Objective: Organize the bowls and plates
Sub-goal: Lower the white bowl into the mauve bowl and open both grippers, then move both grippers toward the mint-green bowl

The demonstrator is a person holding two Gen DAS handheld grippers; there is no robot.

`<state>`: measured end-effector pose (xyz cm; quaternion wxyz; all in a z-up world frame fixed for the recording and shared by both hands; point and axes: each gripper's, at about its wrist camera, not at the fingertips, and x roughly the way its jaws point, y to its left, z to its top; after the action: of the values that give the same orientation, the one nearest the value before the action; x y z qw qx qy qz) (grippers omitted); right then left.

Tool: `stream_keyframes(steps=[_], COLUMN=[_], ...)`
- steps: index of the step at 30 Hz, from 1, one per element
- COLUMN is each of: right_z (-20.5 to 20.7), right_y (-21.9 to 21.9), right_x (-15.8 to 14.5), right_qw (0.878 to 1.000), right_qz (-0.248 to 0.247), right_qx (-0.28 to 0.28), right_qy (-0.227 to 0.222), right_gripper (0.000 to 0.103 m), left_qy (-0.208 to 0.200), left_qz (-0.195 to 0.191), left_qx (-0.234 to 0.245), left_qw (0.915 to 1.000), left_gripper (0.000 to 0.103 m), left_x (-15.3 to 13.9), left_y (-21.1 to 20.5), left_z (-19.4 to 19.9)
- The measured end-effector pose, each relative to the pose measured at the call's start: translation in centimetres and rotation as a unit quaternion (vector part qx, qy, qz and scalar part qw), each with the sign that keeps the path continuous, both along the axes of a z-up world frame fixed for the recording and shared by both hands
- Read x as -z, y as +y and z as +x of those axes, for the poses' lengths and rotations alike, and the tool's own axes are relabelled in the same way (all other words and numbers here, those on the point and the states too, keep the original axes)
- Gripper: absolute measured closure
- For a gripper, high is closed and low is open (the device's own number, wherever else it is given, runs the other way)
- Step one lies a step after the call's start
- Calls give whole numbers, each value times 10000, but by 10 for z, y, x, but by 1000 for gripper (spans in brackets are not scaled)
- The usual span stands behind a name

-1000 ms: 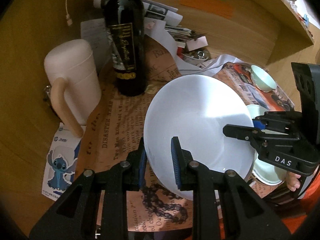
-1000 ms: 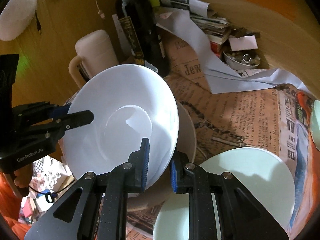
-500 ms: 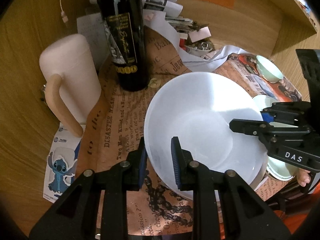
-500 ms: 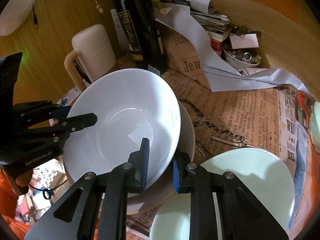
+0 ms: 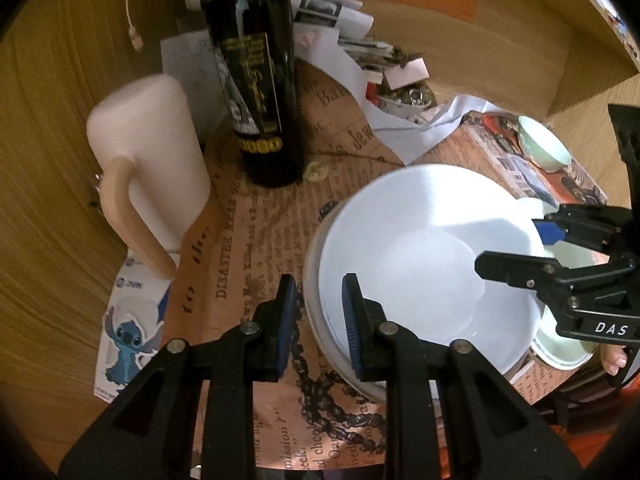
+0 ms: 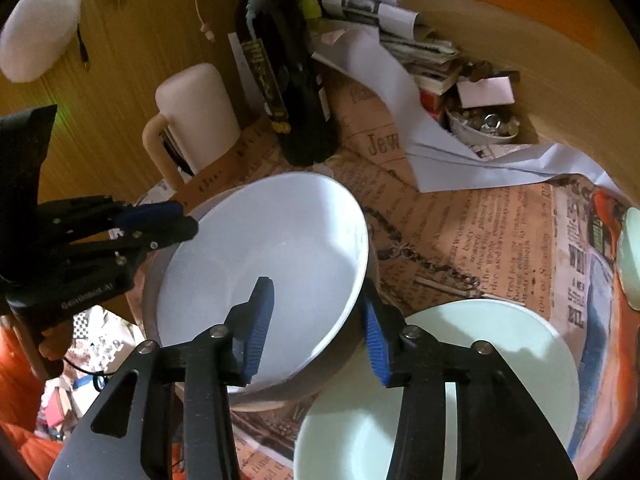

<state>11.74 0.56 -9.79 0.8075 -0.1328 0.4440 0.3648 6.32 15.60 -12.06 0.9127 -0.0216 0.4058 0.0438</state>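
A large white bowl [image 5: 424, 264] sits nested in another white bowl [image 6: 280, 394] on the newspaper-covered table. My left gripper [image 5: 318, 320] is open, its fingers either side of the bowl's near rim. My right gripper [image 6: 316, 334] is open wide, straddling the opposite rim of the white bowl [image 6: 264, 268]. A pale green plate [image 6: 460, 380] lies beside the bowls under the right gripper. A small pale green bowl [image 5: 544, 148] stands at the far right of the table.
A dark wine bottle [image 5: 256, 76] and a cream lidded jug [image 5: 148, 160] stand behind the bowls. Papers, books and a small dish of trinkets [image 6: 484, 126] crowd the back against the wooden wall. A Stitch sticker sheet [image 5: 128, 328] lies at the left edge.
The tilted white bowl has come down flat into the bowl beneath it. Both grippers, shut on its rim before, have opened, the right one wide.
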Motion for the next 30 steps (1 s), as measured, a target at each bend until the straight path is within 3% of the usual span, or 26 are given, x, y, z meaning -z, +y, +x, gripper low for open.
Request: stream_keyframes(steps=[4,7,9,11,13,22,30], right_z=[-5,-5,-3,1,6,35,80], right_y=[-11,-23,-37,-52,-67,-159,-236], right_x=[-16,-33,-44,-53,-62,-98,-104], right_qw=[9990,9967,9945,9920,9892,9669,9447], right_qz=[212,350,439,517,580,746,594], right_qx=[85,179,309,483,646,1701,2681], right_qy=[-392,-711,-895,-1050,-1179,-1749,-1795], right_gripper=[46,39,36,31,25,14,13], left_qy=[-202,-329,-393,-495,-686,-1145,-1050], left_qz=[83,143,133,139,203,241,331], left_qx=[-45,-66,-35,1,56,481,866], left_qw=[9998,9993,9991,9987,9974,9920,9901], left_gripper=[80,79,74,57,48,20,15], left_x=[-18,-31,-41,-50,-60,-94,-99], left_y=[-4,-11,-18,-26,-38,-103,-161], left_z=[-1,1,4,7,9,40,92])
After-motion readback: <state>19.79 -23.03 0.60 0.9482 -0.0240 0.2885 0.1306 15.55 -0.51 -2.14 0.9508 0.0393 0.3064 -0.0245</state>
